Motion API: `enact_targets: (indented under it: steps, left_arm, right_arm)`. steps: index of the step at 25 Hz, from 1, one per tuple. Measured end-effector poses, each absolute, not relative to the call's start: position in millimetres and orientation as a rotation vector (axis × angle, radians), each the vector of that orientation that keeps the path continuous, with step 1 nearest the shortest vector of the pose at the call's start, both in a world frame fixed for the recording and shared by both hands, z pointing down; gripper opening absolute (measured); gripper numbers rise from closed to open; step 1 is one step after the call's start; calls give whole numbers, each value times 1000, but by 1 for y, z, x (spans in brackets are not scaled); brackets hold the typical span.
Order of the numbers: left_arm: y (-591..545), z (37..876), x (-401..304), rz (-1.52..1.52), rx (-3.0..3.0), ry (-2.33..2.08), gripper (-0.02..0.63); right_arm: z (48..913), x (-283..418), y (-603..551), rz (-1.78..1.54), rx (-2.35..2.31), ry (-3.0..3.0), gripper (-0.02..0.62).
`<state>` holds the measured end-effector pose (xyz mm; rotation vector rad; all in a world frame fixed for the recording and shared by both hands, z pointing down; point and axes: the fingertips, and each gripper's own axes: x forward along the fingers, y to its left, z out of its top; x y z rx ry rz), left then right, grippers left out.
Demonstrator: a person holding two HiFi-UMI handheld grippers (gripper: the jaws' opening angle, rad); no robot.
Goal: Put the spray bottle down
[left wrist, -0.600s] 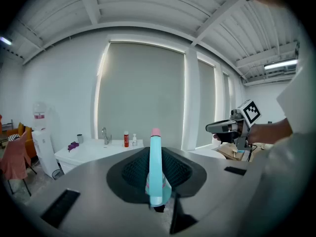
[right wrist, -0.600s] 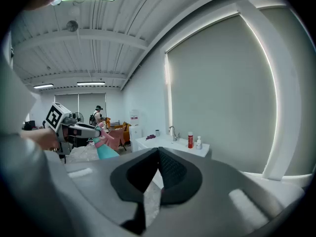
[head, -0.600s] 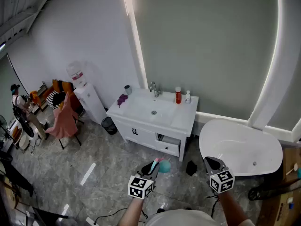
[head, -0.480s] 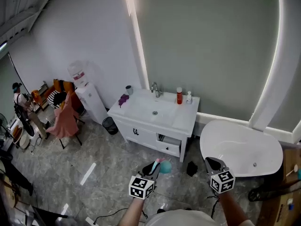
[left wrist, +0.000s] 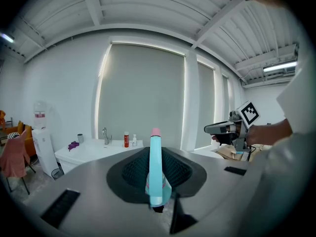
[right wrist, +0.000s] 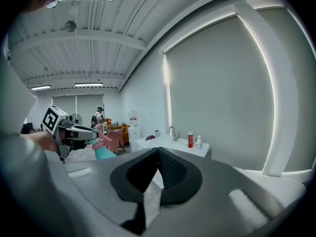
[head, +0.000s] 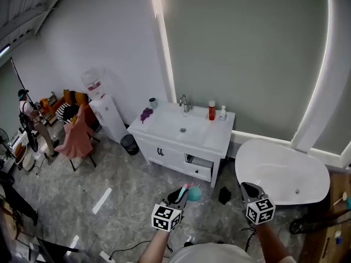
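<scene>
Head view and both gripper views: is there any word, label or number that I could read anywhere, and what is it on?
No text can be read in any view.
On the water jug: a red label, print too small to read.
On the red bottle: a label too small to read.
On the spray bottle: no print that can be made out.
On the marker cubes: black-and-white square patterns, no letters.

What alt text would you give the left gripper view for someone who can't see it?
The left gripper is clamped on a teal spray bottle with a pink top, seen close up between its dark pads. Beyond stand a white vanity with a red bottle and, at right, the right gripper.
</scene>
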<state>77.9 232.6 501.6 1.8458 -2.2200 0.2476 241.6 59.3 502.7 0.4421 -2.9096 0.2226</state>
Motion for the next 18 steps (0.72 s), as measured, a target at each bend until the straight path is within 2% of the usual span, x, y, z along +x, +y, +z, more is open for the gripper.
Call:
enact_targets:
  steps: [18]
  left_arm:
    - [300, 524, 45, 253, 1892, -2168, 67]
  right_arm:
    - [530, 203, 142, 210, 478, -2857, 11]
